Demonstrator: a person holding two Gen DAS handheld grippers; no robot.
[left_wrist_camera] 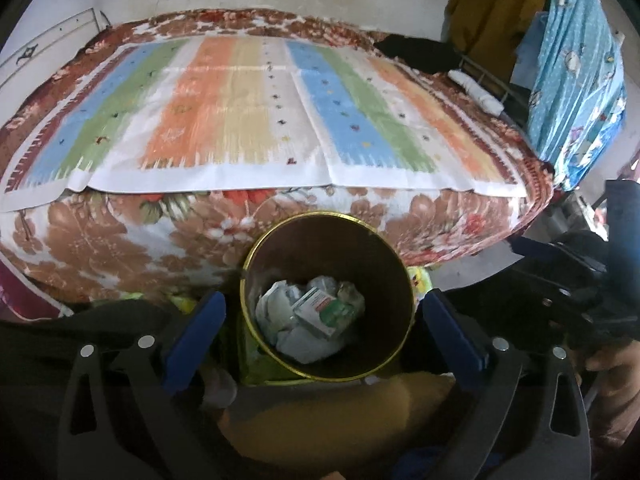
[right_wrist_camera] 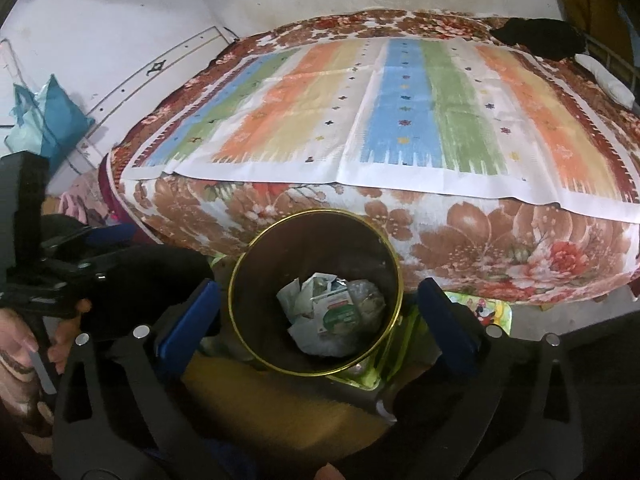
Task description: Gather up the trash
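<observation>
Nearest the lens: your left tool (left_wrist_camera: 324,316), blue pads spread wide with nothing between them, framing the bin (left_wrist_camera: 256,280) from above. Your right tool (right_wrist_camera: 318,312) is likewise wide and empty over the same bin (right_wrist_camera: 240,280). No earlier view is supplied, so only this state is described.

Bin: a dark round container with a gold rim, standing on the floor just in front of the bed (left_wrist_camera: 120,248). Its long axis runs roughly upright, tilted slightly towards the bed at the mouth; the opening faces up towards both cameras.

Trash (left_wrist_camera: 316,312): crumpled white paper and a small carton with a green and red label lie at the bottom of the bin, well below the rim. In the right wrist view the same trash (right_wrist_camera: 336,312) shows the carton's round green mark uppermost. The carton's long axis lies flat, roughly across the bin floor.

Bed: floral cover with a striped cloth (left_wrist_camera: 248,112) spread flat; no loose trash is visible on it.

Step in hand, as judged: release over the bin appears complete. Keep both tools wide while you lift clear of the gold rim, so neither pad catches it and tips the bin. Then scan the floor beside the bed for remaining pieces.
</observation>
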